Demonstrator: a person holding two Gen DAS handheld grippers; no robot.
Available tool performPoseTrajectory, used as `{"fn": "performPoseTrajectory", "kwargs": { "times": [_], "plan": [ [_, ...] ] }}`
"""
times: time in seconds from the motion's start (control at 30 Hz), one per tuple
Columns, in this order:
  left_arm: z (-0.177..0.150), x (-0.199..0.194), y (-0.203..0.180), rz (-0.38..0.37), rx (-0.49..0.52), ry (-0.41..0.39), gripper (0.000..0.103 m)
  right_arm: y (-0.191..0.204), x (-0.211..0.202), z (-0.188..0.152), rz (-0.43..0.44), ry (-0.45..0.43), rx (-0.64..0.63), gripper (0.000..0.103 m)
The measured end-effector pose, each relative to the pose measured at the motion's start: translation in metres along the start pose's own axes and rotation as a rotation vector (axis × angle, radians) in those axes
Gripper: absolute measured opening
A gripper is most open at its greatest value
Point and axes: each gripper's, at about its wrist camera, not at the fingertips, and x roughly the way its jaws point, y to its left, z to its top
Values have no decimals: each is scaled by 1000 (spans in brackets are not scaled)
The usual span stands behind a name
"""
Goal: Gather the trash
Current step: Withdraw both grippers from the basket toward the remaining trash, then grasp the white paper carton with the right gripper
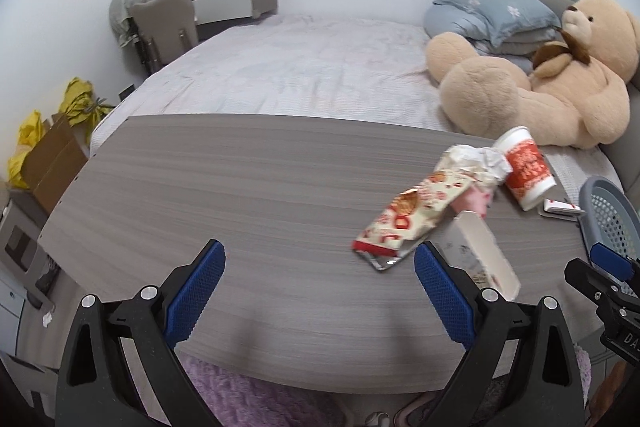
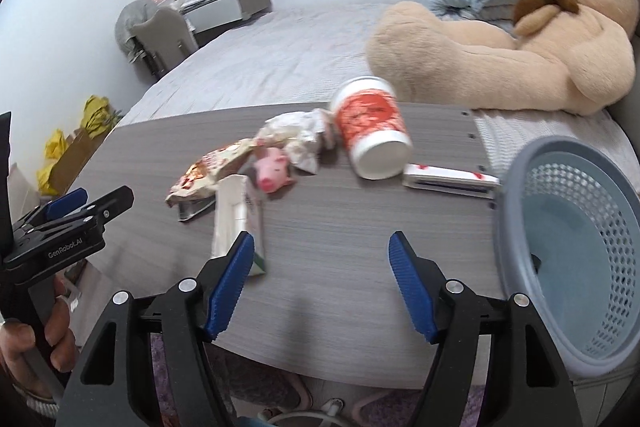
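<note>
Trash lies on the grey wood table (image 2: 340, 227): a red-and-white paper cup on its side (image 2: 372, 127) (image 1: 526, 169), a crumpled snack wrapper (image 2: 208, 171) (image 1: 408, 215), crumpled paper (image 2: 300, 135), a white carton (image 2: 238, 223) (image 1: 484, 255), a flat white-and-red packet (image 2: 448, 177) and a pink pig toy (image 2: 274, 169). A grey mesh basket (image 2: 568, 239) stands at the table's right end. My right gripper (image 2: 320, 247) is open and empty, its left finger beside the carton. My left gripper (image 1: 318, 259) is open and empty, left of the trash.
A bed (image 1: 300, 67) lies beyond the table, with a big teddy bear (image 1: 540, 79) and blue pillows (image 1: 488, 11). A chair (image 1: 164, 23), a desk, a cardboard box (image 1: 52, 163) and yellow bags (image 1: 80, 103) stand at the left.
</note>
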Motion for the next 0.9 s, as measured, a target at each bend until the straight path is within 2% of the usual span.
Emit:
{"fn": "performPoseTrajectory", "kwargs": {
  "times": [0.17,0.37,0.57,0.83,0.9],
  "plan": [
    [-3,5,23,7,-24,9,94,31,21,10,34,37,-56,67],
    [-4,13,38,17,-23,14,94,53,49,15,30,93,-99,67],
    [-5,22,47,10,-27,31,94,57,74,12,0,150,-99,67],
    [-4,32,47,-11,-19,47,94,63,86,9,-46,168,-120,66],
    [-3,33,46,-18,-15,46,94,63,87,10,-47,168,-120,60]
  ]
}}
